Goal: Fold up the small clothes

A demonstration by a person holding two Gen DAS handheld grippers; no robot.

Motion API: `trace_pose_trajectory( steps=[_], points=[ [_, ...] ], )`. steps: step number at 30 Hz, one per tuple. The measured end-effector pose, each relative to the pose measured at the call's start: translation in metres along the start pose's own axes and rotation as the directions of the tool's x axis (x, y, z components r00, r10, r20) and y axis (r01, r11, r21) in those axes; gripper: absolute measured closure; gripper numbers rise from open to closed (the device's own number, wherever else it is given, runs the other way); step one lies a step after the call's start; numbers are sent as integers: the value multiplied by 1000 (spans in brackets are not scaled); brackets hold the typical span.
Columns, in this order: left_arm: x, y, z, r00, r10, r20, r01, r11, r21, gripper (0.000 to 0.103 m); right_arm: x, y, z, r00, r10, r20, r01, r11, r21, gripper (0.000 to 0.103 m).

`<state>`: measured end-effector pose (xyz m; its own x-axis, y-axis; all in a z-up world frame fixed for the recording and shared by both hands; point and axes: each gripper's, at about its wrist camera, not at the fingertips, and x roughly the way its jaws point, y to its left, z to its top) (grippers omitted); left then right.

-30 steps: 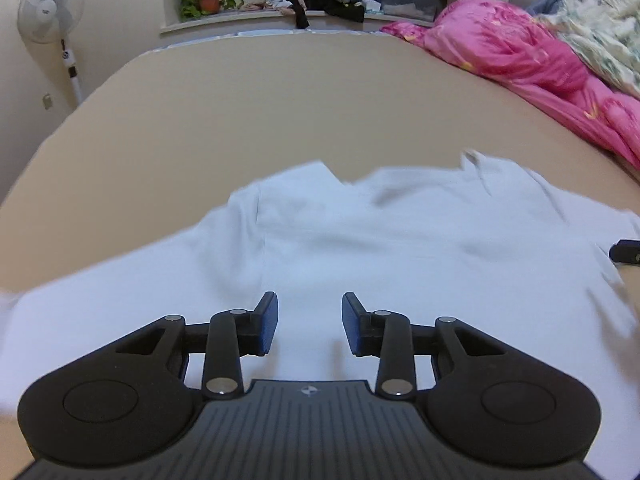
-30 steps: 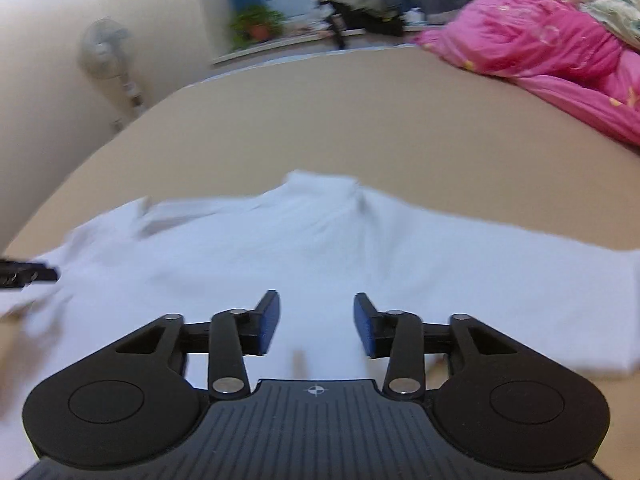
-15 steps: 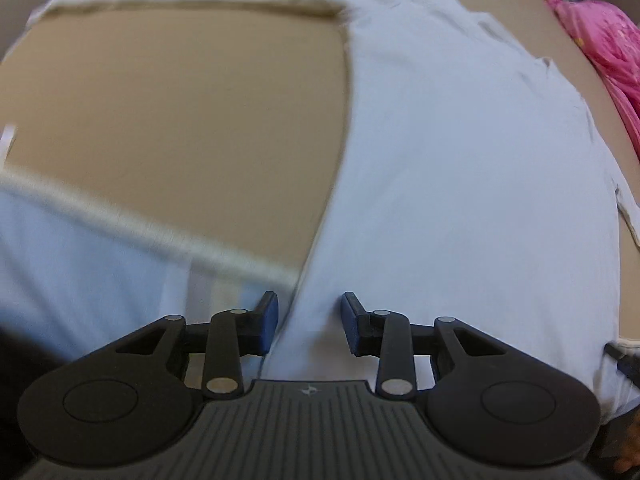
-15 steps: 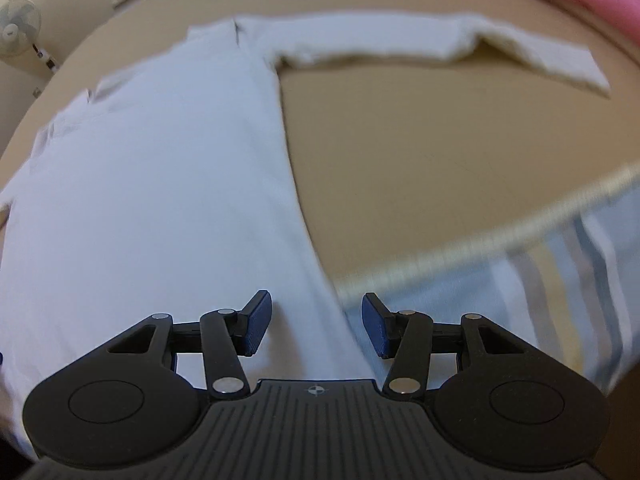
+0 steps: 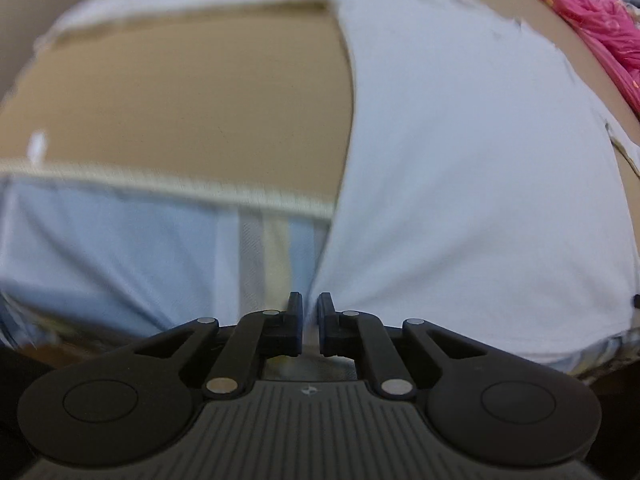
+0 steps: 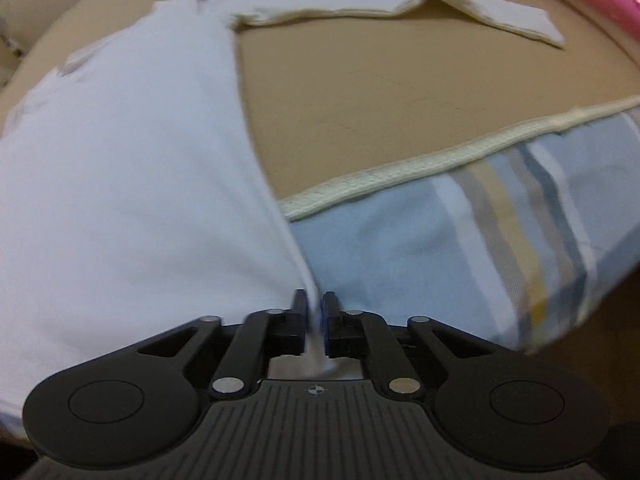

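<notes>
A white long-sleeved shirt (image 5: 460,160) lies flat on the tan bed top, its lower hem hanging over the near edge. In the left wrist view my left gripper (image 5: 310,304) is closing its jaws on the hem's left corner, with the white cloth running down between the pads. In the right wrist view the shirt (image 6: 120,160) fills the left side, and my right gripper (image 6: 314,304) is closing on the hem's right corner, a strip of cloth pinched between its pads. One sleeve (image 6: 400,4) stretches out to the right at the far end.
The tan bed top (image 5: 180,100) ends at a cream piped edge (image 6: 440,160), below which a blue striped sheet (image 6: 460,248) covers the bed's side. A pink quilt (image 5: 580,12) is bunched at the far right.
Both grippers swung from over the shirt's middle down to its hem corners at the bed edge. Their jaws, apart half a second ago, have closed in onto the cloth.
</notes>
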<state>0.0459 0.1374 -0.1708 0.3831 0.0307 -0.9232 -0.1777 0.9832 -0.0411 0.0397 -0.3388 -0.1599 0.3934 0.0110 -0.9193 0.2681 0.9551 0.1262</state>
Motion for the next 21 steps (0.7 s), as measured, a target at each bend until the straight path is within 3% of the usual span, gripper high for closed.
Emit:
trace_pose_trajectory(
  steps=[2, 3, 5, 6, 7, 9, 11, 12, 15, 18, 21],
  points=[
    [-24, -13, -3, 989, 3, 148, -17, 996, 88, 86, -20, 6, 0, 993, -16, 117, 17, 1000, -7, 90],
    [-31, -18, -7, 983, -18, 183, -5, 993, 122, 76, -31, 10, -2, 983, -1, 186, 6, 1000, -26, 85],
    [-28, -31, -11, 983, -81, 167, 51, 983, 174, 71, -43, 22, -6, 966, 78, 246, -55, 993, -100, 74],
    [-20, -37, -13, 987, -96, 128, 71, 980, 184, 69, -38, 26, -6, 970, 121, 211, -97, 988, -122, 71],
    [-9, -43, -14, 992, -106, 67, 92, 978, 190, 67, -26, 29, -8, 980, 157, 122, -141, 981, -130, 71],
    [17, -51, -17, 996, -67, -59, 78, 977, 199, 67, 2, 32, -18, 991, 130, -41, -134, 983, -127, 71],
    [16, -55, -18, 999, -31, -33, 37, 978, 207, 66, -5, 40, -18, 994, 113, -6, -113, 980, -163, 71],
    [10, -58, -15, 999, -36, -3, 36, 978, 205, 59, -14, 43, -19, 992, 123, 27, -116, 976, -187, 71],
    [-8, -61, -3, 991, -74, 108, 52, 979, 195, 14, -40, 48, -21, 980, 139, 145, -105, 969, -224, 71],
    [-14, -72, 1, 984, -86, 153, 57, 981, 184, 10, -52, 37, -9, 961, 155, 228, -110, 974, -198, 71],
    [-19, -88, 12, 982, -78, 175, 47, 984, 174, 8, -73, 32, 12, 915, 224, 336, -165, 967, -194, 69]
  ],
)
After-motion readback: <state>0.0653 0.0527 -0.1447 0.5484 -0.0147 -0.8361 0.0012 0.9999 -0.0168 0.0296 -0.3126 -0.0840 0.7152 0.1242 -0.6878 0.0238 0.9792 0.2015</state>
